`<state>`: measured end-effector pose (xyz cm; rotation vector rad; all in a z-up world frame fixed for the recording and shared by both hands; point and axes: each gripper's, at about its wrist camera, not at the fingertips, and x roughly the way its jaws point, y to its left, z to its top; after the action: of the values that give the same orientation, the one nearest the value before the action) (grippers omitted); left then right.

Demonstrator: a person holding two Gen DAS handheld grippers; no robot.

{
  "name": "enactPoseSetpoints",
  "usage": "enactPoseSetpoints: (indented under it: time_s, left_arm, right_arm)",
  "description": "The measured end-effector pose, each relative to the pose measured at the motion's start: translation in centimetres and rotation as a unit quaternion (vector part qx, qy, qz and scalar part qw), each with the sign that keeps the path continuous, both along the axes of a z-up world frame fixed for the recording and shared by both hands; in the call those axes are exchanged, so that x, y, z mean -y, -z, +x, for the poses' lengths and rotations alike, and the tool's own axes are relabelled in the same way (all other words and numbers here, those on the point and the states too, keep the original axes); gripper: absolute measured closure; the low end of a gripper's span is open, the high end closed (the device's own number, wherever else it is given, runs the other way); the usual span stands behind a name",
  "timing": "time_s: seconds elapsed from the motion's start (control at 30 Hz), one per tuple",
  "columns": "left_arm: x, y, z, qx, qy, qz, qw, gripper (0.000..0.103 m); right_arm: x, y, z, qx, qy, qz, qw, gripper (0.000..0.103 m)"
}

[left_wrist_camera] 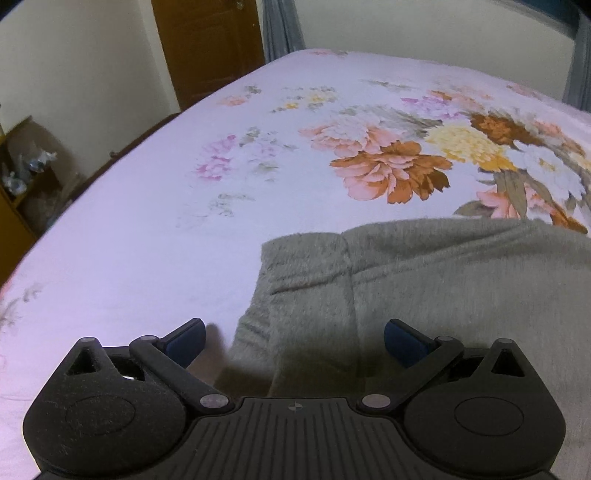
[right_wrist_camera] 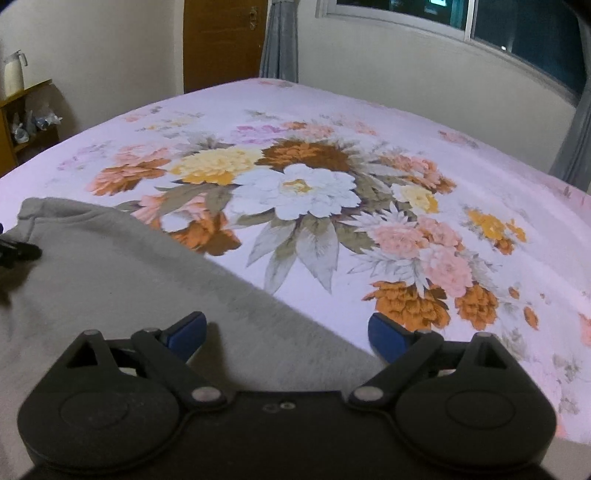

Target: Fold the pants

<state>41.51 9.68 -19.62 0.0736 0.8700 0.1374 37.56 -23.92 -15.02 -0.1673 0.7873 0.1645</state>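
**Grippers poised over grey pants on flowered bed**

Nearest, left gripper (left_wrist_camera: 294, 345) above the near edge of the grey pants (left_wrist_camera: 424, 280), blue-padded fingers (left_wrist_camera: 186, 341) spread wide, gripping nothing. Right gripper (right_wrist_camera: 287, 338) likewise spread and empty, straddling the pants' slanting right edge. Pants lying flat on the near part of the bed (right_wrist_camera: 424, 184), just short of its printed bouquet. Beyond the bed, a brown door (right_wrist_camera: 221, 40), grey curtain (right_wrist_camera: 280, 40) and dark window (right_wrist_camera: 517, 29).

A floral bedsheet (right_wrist_camera: 461, 192), brown door (right_wrist_camera: 221, 44), grey curtain (right_wrist_camera: 280, 40), window (right_wrist_camera: 517, 29).
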Motion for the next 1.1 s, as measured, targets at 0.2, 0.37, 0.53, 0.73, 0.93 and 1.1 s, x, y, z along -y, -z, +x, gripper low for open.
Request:
enactPoseSetpoints:
  time_s: [0.2, 0.37, 0.53, 0.73, 0.93, 1.1]
  left_arm:
    - [0.2, 0.0, -0.2, 0.01, 0.009, -0.023, 0.9997, 0.03]
    - [0.2, -1.1, -1.8, 0.033, 0.004, -0.01, 0.9994, 0.051]
    - [-0.7, -3.7, -4.9, 0.051, -0.002, -0.013, 0.9986, 0.073]
    - [-2.5, -7.2, -13.0, 0.045, 0.012, -0.079, 0.9958, 0.073]
    - [-4.7, -7.2, -21.6, 0.01, 0.003, -0.137, 0.9905, 0.052]
    - [-7.0, -5.5, -26.0, -0.026, -0.033, -0.193, 0.9803, 0.038]
  right_arm:
    - [-0.3, 0.3, 0.3, -0.022, -0.047, 0.053, 0.997, 0.068]
    - [-1.6, -1.9, -3.0, -0.003, -0.076, 0.059, 0.995, 0.093]
    - [-3.7, -6.0, -11.2, 0.048, -0.12, 0.041, 0.991, 0.097]
    - [-6.2, -7.2, -22.1, 0.061, -0.136, 0.041, 0.988, 0.097]
    - [-8.0, -2.7, -27.7, 0.003, -0.107, 0.051, 0.993, 0.089]
    - [-7.7, -2.4, -29.0, -0.016, -0.056, 0.086, 0.995, 0.074]
